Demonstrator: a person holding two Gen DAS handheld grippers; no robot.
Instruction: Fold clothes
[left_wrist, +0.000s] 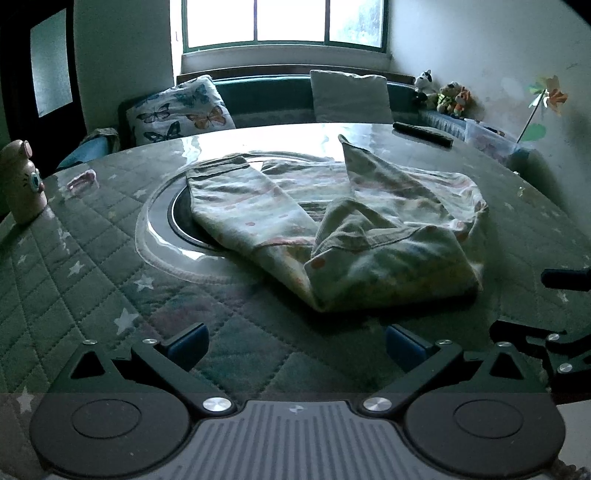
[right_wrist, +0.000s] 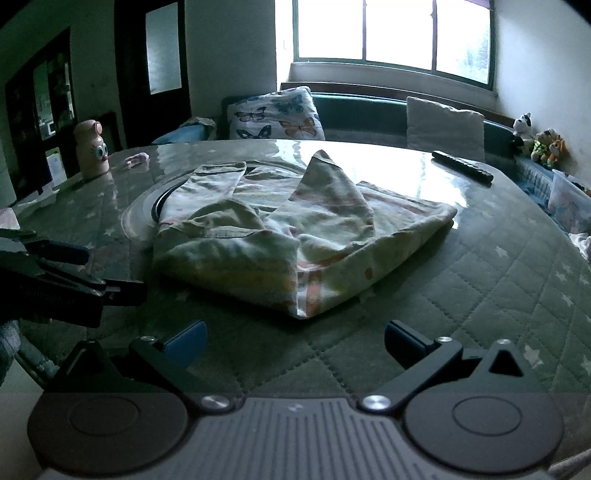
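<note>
A pale patterned garment (left_wrist: 332, 225) lies crumpled on the round table, with one sleeve stretched to the left and another pointing away; it partly covers a round glass turntable (left_wrist: 162, 221). In the right wrist view the same garment (right_wrist: 295, 236) fills the table's middle. My left gripper (left_wrist: 295, 343) stands open over the quilted cloth, just short of the garment's near edge, with nothing between its blue pads. My right gripper (right_wrist: 293, 341) is open too, near the garment's front corner and holding nothing. Its dark frame also shows at the right edge of the left wrist view.
A pink bottle with a cartoon face (left_wrist: 22, 184) stands at the table's left edge. A dark remote (left_wrist: 423, 133) lies at the far right. A small pink item (left_wrist: 83, 181) rests near the bottle. Cushions (left_wrist: 181, 110), a bench and soft toys (left_wrist: 447, 96) sit behind the table.
</note>
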